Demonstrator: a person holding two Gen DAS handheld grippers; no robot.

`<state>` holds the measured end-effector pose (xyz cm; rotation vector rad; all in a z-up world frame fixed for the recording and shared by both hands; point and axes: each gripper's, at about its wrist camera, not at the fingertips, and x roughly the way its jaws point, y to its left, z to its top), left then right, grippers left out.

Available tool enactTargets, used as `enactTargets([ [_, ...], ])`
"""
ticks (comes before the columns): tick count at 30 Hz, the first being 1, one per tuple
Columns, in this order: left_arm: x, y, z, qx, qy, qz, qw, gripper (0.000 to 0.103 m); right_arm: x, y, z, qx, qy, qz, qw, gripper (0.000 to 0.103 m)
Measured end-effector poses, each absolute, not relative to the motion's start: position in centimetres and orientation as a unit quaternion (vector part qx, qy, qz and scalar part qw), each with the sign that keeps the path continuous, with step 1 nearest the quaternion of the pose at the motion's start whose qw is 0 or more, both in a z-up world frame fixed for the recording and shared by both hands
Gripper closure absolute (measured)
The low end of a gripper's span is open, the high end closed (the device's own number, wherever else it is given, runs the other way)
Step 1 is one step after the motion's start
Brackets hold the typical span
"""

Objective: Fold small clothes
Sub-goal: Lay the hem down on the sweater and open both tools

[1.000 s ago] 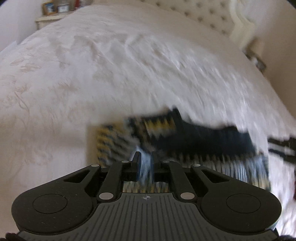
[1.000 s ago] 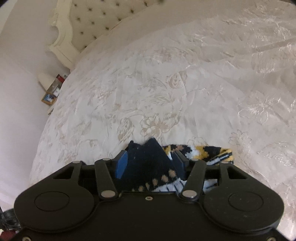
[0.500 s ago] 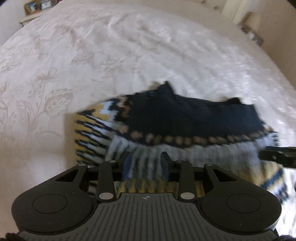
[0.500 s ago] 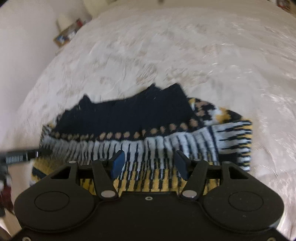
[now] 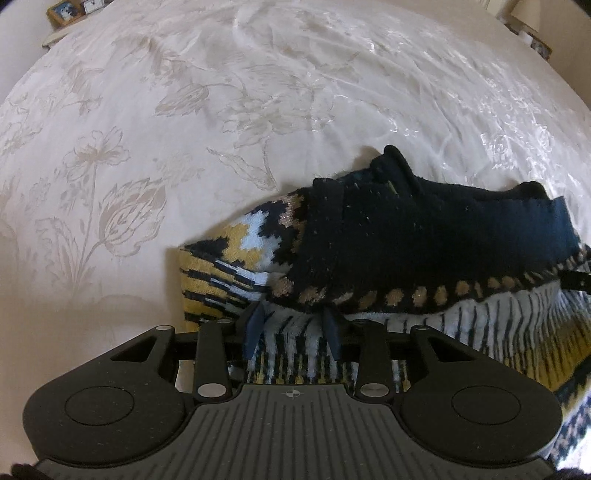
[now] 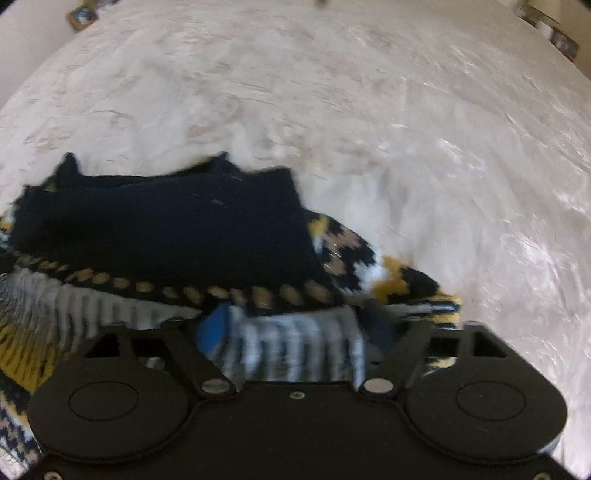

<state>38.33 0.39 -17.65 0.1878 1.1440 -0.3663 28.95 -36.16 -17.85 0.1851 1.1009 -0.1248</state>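
Two black handheld grippers — left gripper (image 5: pixel 291 328) with a ribbed grey deck, right gripper (image 6: pixel 295 334) plain — blue pads, silver screws.

Folded knit sweater (image 6: pixel 166 229) beneath parted right claw (image 6: pixel 295 332)

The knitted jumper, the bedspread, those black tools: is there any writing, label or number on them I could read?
None can be read.
Navy, yellow and white patterned knitted jumper: woven patterns only, no label showing.
Cream floral bedspread: flower motifs, no words.
Left gripper: a small round crosshair mark on its grey ribbed plate, no letters.
Framed pictures on the far bedside stand: too small to read.
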Motion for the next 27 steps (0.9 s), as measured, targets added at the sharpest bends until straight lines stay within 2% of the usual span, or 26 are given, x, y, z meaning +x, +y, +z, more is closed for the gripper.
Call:
enactTargets([
  [7,37.2,0.0,-15.7,0.079,0.558,-0.169,0.809,0.065,26.1,-36.4,-15.3,0.110,0.494,-0.058,0.861,0.016],
  [11,35.9,0.0,-14.9,0.069,0.564,-0.169,0.806,0.054,24.1,-36.2,-13.9,0.123,0.480,-0.059,0.867,0.013],
  [13,35.1,-0.2,-14.5,0.068,0.565,-0.172,0.804,0.045,23.2,-36.0,-13.3,0.126,0.475,-0.058,0.869,0.011],
  [15,34.2,-0.5,-14.0,0.072,0.562,-0.179,0.804,0.032,22.6,-35.7,-12.9,0.128,0.472,-0.055,0.871,0.009],
  [19,32.3,-1.1,-13.3,0.085,0.554,-0.188,0.807,0.028,21.4,-35.0,-12.3,0.130,0.469,-0.049,0.872,0.003],
  [21,31.4,-1.3,-13.1,0.086,0.555,-0.189,0.806,0.020,20.6,-34.5,-12.2,0.127,0.470,-0.045,0.872,0.002],
  [27,29.3,-2.0,-13.3,0.081,0.572,-0.189,0.794,0.020,18.9,-33.4,-12.5,0.126,0.479,-0.034,0.868,0.000],
])
